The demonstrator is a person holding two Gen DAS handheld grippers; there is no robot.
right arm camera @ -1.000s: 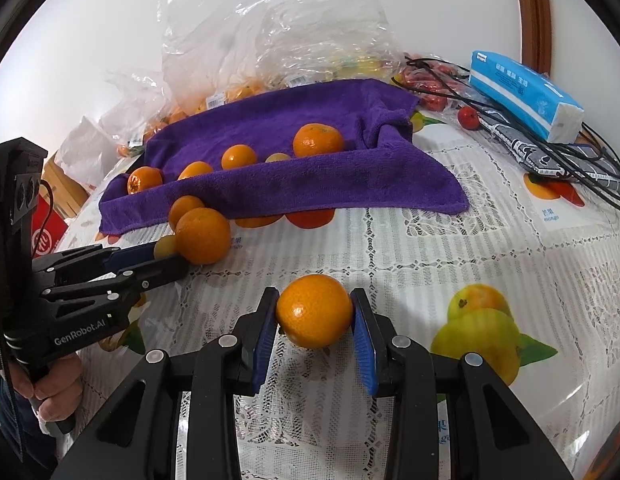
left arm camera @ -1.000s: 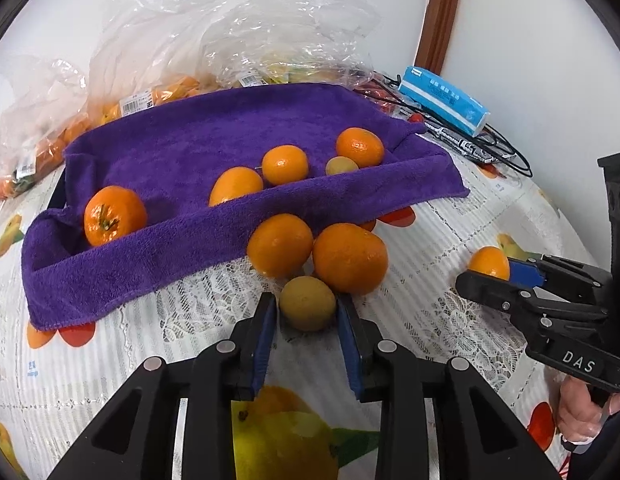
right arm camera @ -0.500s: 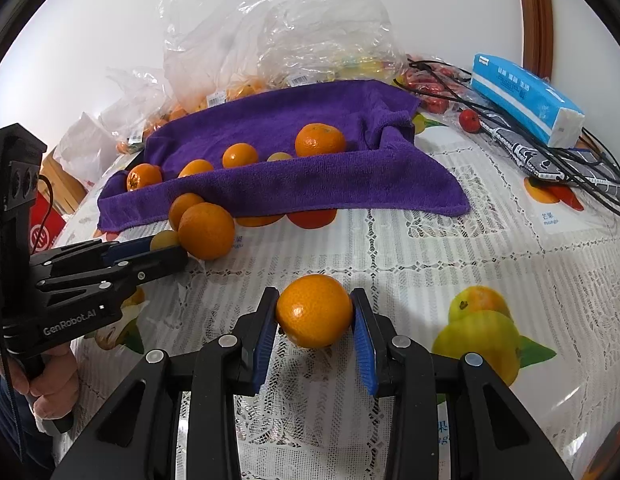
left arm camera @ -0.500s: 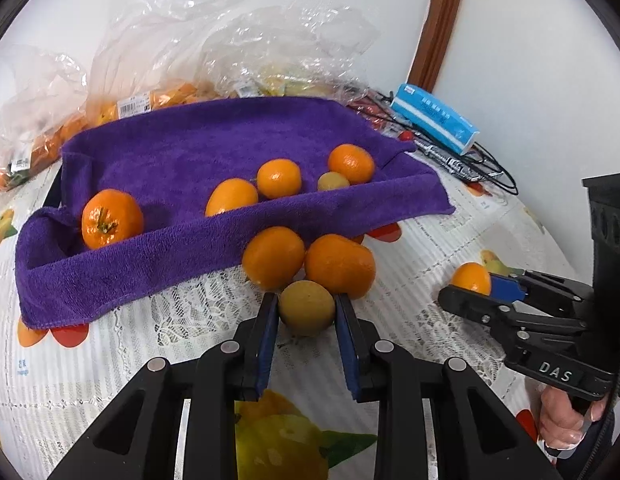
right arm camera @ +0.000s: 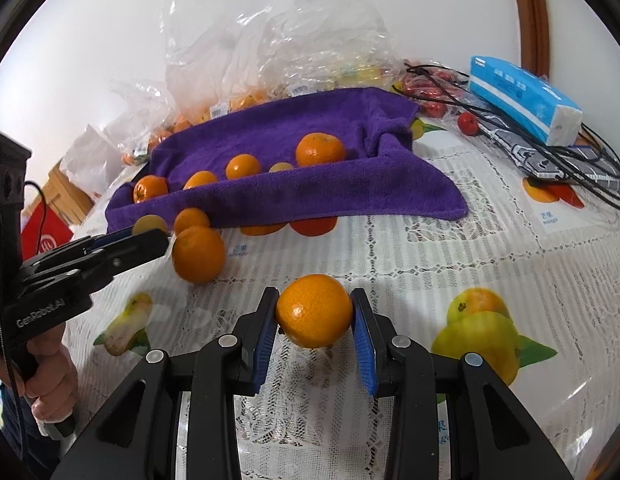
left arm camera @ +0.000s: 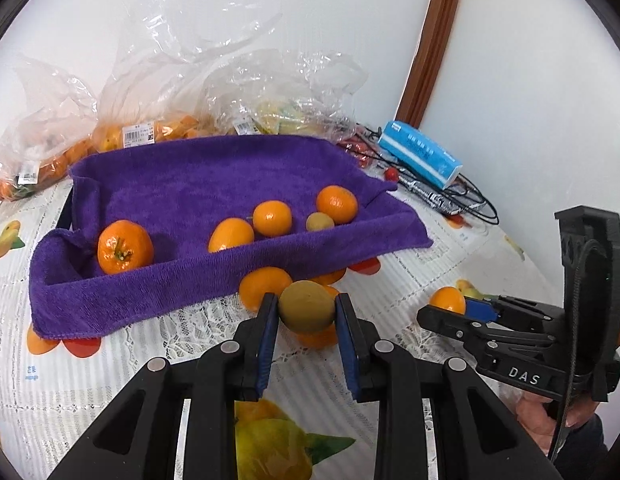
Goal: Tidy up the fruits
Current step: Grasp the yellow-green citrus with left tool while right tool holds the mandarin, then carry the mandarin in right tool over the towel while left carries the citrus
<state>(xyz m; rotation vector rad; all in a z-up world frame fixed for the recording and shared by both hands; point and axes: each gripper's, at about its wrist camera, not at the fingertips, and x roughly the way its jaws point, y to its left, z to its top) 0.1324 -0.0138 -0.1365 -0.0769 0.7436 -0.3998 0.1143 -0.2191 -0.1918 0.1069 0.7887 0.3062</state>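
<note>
My left gripper [left arm camera: 306, 310] is shut on a small yellow-green fruit [left arm camera: 306, 306] and holds it above the tablecloth, just in front of the purple towel [left arm camera: 214, 184]. My right gripper [right arm camera: 314, 312] is shut on an orange [right arm camera: 314, 310], held over the tablecloth. The towel [right arm camera: 310, 196] carries several oranges [left arm camera: 125, 246] and one small yellow-green fruit [left arm camera: 319, 222]. Two loose oranges [right arm camera: 198, 254] lie by the towel's front edge. The right gripper also shows in the left wrist view [left arm camera: 449, 308], and the left gripper in the right wrist view [right arm camera: 150, 232].
Clear plastic bags of fruit [left arm camera: 142, 132] stand behind the towel. A blue tissue pack [left arm camera: 419, 156], black cables [right arm camera: 549, 148] and small red fruits [right arm camera: 467, 122] lie at the back right. A white lace cloth with fruit prints [right arm camera: 485, 332] covers the table.
My left gripper has closed on the yellow-green fruit and lifted it off the cloth, away from the two loose oranges. The right gripper keeps its orange and has risen slightly.
</note>
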